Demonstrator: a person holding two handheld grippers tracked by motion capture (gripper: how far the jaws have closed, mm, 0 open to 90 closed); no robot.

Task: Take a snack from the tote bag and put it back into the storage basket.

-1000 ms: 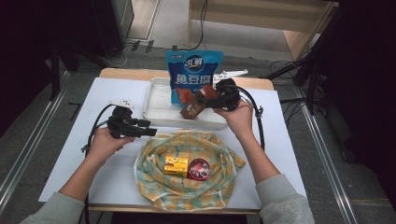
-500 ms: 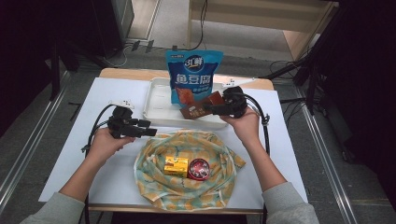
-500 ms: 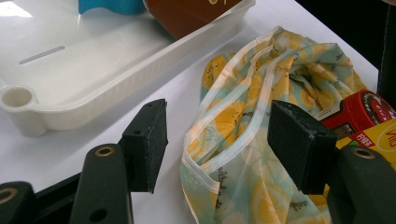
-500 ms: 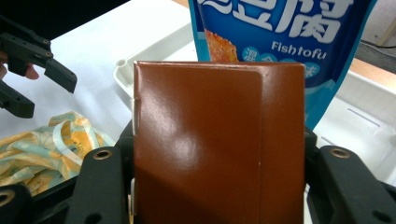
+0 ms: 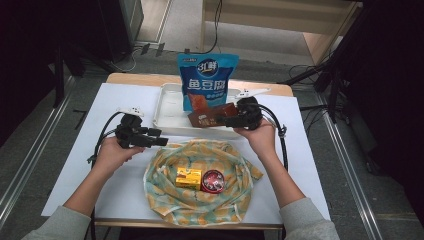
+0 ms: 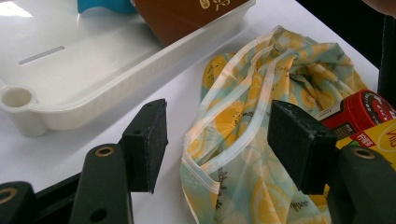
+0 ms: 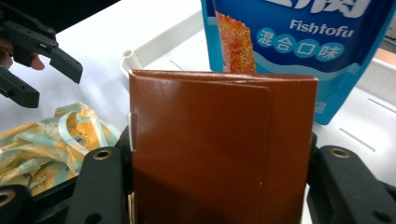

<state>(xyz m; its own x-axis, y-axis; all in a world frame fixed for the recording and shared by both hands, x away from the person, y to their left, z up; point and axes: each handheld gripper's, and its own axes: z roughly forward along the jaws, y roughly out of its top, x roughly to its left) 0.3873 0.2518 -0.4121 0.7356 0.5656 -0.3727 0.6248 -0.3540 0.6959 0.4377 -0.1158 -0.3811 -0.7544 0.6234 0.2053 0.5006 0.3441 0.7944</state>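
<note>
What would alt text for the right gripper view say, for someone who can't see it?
A brown packet is clamped upright between the right gripper's two black jaws, over a white tray. Behind it stands a blue Fishtofu bag; at left lie a lemon-print cloth and the left gripper, jaws apart.

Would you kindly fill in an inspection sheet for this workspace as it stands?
Surface: white table, bare at its left.
Job's things: brown packet clamped in the right tongs, over the white tray; lemon-print bag lies open, holding a yellow box and a red tin.
Clutter: blue Fishtofu pouch upright in the tray.
Grippers: left tongs open, empty, at the bag's rim; right tongs shut on the packet.
Cables: one black cable trails from each tool across the table; more lie on the floor behind.
Surroundings: dark stands on both sides, grey floor.
</note>
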